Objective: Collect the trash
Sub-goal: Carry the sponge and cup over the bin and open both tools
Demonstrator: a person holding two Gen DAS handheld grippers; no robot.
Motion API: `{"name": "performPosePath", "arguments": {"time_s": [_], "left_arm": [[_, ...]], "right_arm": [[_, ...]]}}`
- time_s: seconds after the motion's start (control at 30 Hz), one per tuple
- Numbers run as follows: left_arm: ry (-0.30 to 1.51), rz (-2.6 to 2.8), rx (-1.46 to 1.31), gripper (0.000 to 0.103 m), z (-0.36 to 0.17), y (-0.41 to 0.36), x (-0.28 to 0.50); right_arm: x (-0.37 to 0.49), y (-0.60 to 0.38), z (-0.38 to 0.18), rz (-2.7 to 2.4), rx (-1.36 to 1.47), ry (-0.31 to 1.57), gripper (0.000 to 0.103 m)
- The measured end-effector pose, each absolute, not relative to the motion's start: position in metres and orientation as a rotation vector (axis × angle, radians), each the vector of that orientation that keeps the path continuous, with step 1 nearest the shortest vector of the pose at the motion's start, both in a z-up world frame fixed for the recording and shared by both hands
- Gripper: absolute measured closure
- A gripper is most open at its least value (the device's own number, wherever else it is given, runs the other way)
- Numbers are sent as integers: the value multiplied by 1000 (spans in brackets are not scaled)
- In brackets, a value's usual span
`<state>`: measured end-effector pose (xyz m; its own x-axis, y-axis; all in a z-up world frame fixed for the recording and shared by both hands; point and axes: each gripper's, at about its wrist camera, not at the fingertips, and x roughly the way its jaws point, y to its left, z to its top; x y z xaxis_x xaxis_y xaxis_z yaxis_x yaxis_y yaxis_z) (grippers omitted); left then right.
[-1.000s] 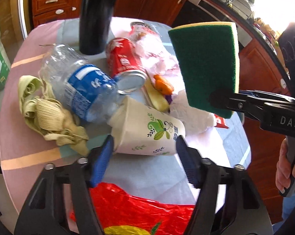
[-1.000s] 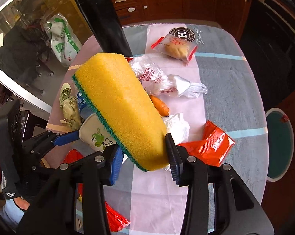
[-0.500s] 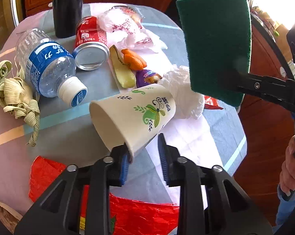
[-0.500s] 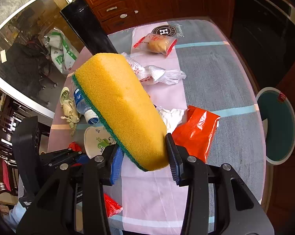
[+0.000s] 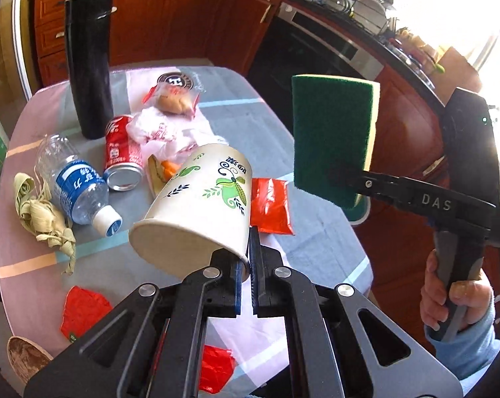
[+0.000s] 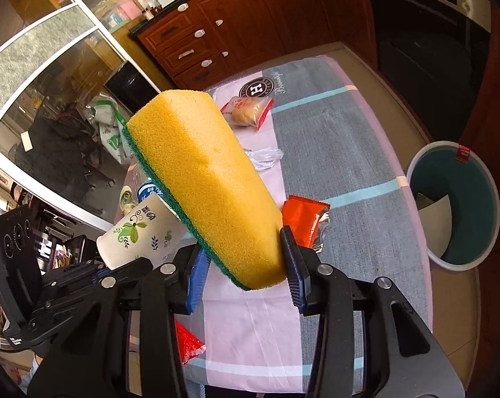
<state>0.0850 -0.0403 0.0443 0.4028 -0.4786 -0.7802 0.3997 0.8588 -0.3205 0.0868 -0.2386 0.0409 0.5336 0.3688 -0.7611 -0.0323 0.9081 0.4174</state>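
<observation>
My left gripper point(image 5: 246, 258) is shut on the rim of a white paper cup point(image 5: 196, 209) with green leaf print and holds it lifted above the table; the cup also shows in the right wrist view point(image 6: 140, 232). My right gripper point(image 6: 246, 265) is shut on a yellow sponge point(image 6: 200, 179) with a green scrub side point(image 5: 329, 136), held in the air right of the cup. A teal trash bin point(image 6: 455, 205) with a white rim stands on the floor right of the table.
On the table point(image 5: 283, 132) lie a water bottle point(image 5: 77, 185), a red can point(image 5: 122, 152), corn husks point(image 5: 40, 212), an orange-red packet point(image 5: 269, 205), a wrapped bun point(image 5: 173, 98), crumpled plastic point(image 5: 157, 132) and red wrappers point(image 5: 84, 308). A tall black flask point(image 5: 89, 66) stands at the back.
My left gripper closed on the paper cup's rim and lifted it off the table. Both grippers rose and pulled back; the trash bin came into the right wrist view.
</observation>
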Motion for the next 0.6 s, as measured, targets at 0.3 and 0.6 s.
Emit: {"name": "performPosePath", "arguments": {"time_s": [0.3, 0.6], "left_arm": [[1008, -684, 30, 99, 53, -135, 100], [1080, -818, 166, 98, 24, -258, 116]], "right_arm": [[70, -346, 39, 74, 483, 922, 64], [50, -456, 9, -112, 598, 915, 64]]}}
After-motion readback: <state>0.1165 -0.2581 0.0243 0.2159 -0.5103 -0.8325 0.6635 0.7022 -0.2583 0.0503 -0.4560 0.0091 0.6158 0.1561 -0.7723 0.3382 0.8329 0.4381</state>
